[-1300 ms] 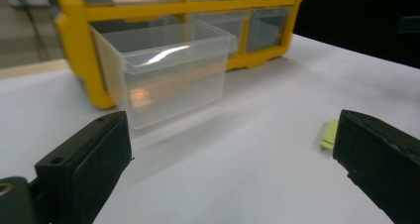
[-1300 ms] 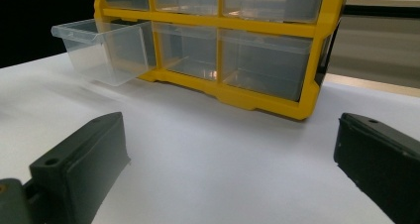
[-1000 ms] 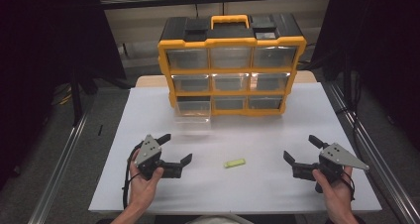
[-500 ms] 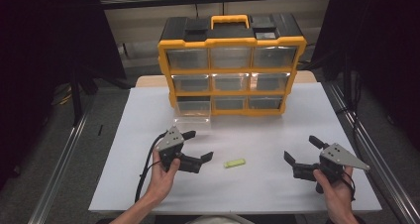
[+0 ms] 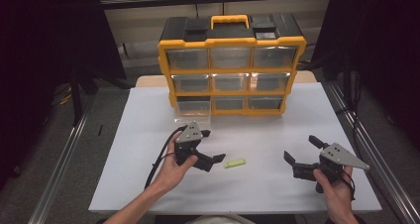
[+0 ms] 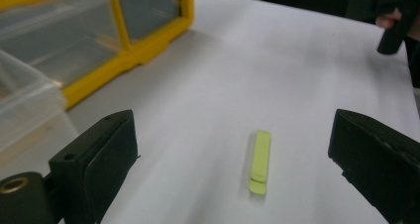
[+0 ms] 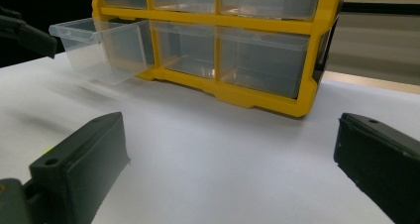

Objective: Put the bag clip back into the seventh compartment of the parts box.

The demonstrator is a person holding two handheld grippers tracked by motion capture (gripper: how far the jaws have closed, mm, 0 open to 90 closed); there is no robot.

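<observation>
Two hand-held grippers sit over the white worktop (image 5: pixel 277 135), in front of the yellow drawer cabinet (image 5: pixel 231 65). The left hand-held gripper (image 5: pixel 212 145) has its jaws spread wide, with the small lime-green strip (image 5: pixel 235 162) lying flat on the worktop just off its lower jaw, well in front of the cabinet. The right hand-held gripper (image 5: pixel 303 152), also spread, holds nothing. A clear drawer (image 5: pixel 193 114) juts from the cabinet's bottom-left slot. No writing is legible on the cabinet or strip.
</observation>
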